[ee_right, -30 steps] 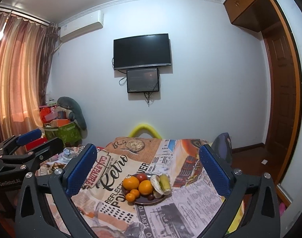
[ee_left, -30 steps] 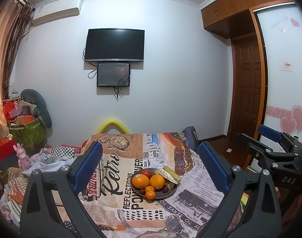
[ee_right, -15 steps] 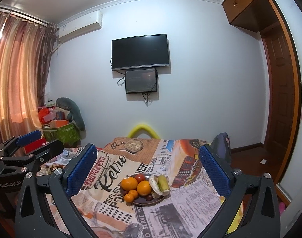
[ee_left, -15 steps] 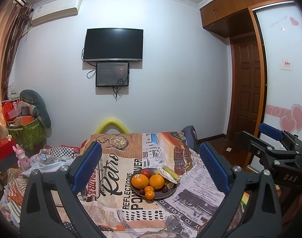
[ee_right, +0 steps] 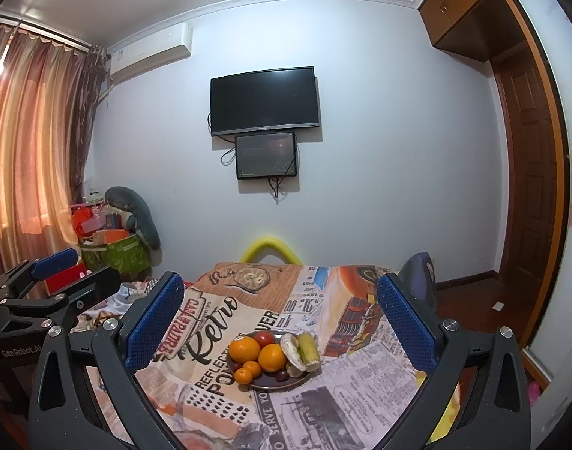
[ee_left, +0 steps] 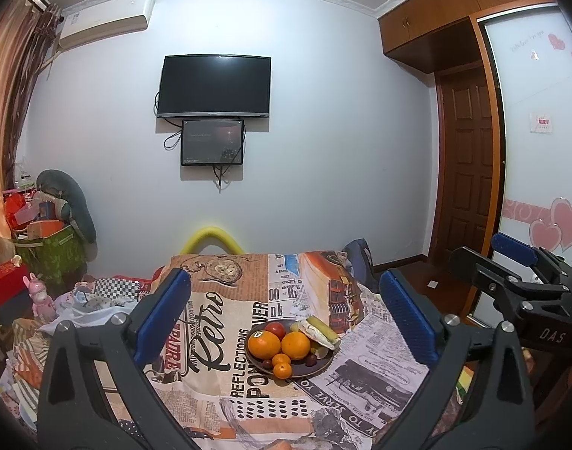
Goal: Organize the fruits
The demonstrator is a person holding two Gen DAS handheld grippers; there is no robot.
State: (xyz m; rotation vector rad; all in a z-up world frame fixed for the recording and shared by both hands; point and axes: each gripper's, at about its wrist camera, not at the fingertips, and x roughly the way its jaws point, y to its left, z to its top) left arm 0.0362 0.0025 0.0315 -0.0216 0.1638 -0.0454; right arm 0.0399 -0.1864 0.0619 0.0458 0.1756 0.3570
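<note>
A dark plate [ee_left: 316, 369] of fruit sits mid-table on a newspaper-print cloth [ee_left: 225, 318]. It holds two large oranges [ee_left: 264, 344], two small mandarins [ee_left: 282, 370], a red tomato [ee_left: 275, 328], dark grapes and a banana [ee_left: 323, 328] on a white wrapper. The plate [ee_right: 286, 384] also shows in the right wrist view. My left gripper [ee_left: 284, 311] is open and empty, held above and short of the plate. My right gripper [ee_right: 280, 315] is open and empty too, level with it. Each gripper shows at the edge of the other's view.
A yellow chair back [ee_left: 210, 238] stands behind the table. A blue chair [ee_left: 359, 258] is at the far right corner. Clutter, a green box [ee_left: 51, 253] and toys fill the left floor. A TV [ee_left: 214, 86] hangs on the far wall; a wooden door [ee_left: 467, 172] is at right.
Both views shift slightly; the plate sits a little lower and nearer in the right wrist view. Both grippers stay open and empty.
</note>
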